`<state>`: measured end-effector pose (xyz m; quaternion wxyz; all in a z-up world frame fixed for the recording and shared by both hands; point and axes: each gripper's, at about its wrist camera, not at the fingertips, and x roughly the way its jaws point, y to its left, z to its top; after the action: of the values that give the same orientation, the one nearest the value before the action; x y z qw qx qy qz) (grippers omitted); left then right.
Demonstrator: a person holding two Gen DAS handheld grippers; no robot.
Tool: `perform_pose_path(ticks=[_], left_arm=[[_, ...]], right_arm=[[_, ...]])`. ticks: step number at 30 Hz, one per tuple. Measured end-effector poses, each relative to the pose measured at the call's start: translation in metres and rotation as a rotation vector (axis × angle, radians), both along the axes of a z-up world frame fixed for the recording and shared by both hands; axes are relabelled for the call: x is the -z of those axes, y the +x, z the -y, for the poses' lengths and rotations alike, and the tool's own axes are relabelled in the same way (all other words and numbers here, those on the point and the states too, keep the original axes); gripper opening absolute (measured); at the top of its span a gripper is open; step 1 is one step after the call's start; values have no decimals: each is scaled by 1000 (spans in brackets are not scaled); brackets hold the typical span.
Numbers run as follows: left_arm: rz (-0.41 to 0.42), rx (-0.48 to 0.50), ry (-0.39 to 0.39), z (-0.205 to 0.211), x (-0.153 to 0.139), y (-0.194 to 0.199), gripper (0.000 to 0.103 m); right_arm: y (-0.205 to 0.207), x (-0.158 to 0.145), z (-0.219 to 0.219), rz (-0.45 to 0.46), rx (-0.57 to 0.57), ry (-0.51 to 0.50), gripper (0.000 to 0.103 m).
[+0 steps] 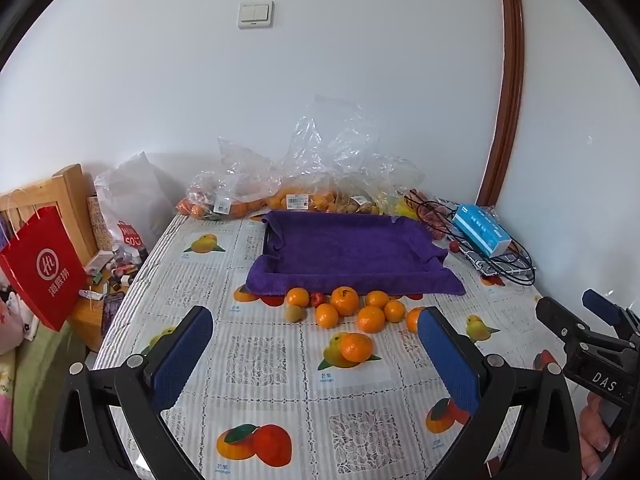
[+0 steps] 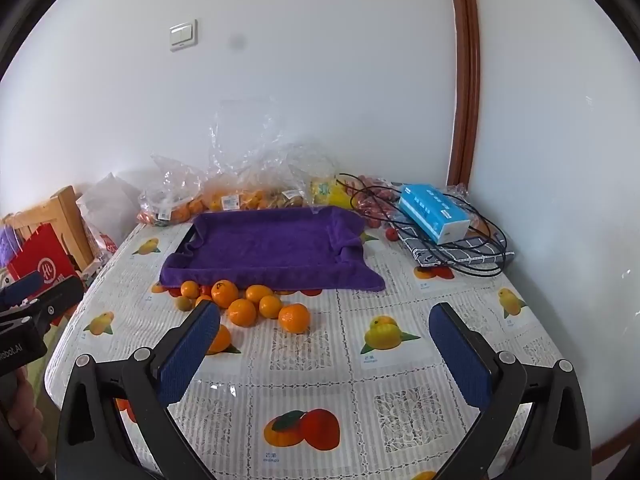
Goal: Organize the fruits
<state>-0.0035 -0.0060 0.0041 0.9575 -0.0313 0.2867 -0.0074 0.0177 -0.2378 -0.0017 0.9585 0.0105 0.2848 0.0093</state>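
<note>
Left gripper (image 1: 314, 330): blue pads spread wide, nothing between them, hovering above the fruit-print tablecloth (image 1: 256, 360). Lone tangerine (image 1: 356, 347) just ahead, between the two fingertips and a little toward the right pad. Loose cluster of tangerines (image 1: 345, 300) further ahead, beyond the tips, hard against the near hem of the purple towel (image 1: 344, 254) draped over a tray (one small red fruit (image 1: 317, 299) and one greenish one (image 1: 295, 313) mixed in).

Right gripper (image 2: 324, 316): pads likewise splayed apart, holding nothing. Same cluster (image 2: 244, 312) ahead and off toward its left finger (image 2: 188, 354), partly hidden behind that pad. Bagged fruit (image 2: 240, 200) far past the towel, against the wall. Blue tissue box (image 2: 434, 214) ahead beyond the right finger, on a folded cloth, black cable looped around.
</note>
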Motion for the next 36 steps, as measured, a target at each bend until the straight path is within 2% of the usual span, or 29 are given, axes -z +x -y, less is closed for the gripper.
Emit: perform_pose_path(ticks=[36], left_arm=[[4, -31, -6, -13, 5, 0, 103]], right_arm=[[-1, -2, -10, 4, -17, -3, 103]])
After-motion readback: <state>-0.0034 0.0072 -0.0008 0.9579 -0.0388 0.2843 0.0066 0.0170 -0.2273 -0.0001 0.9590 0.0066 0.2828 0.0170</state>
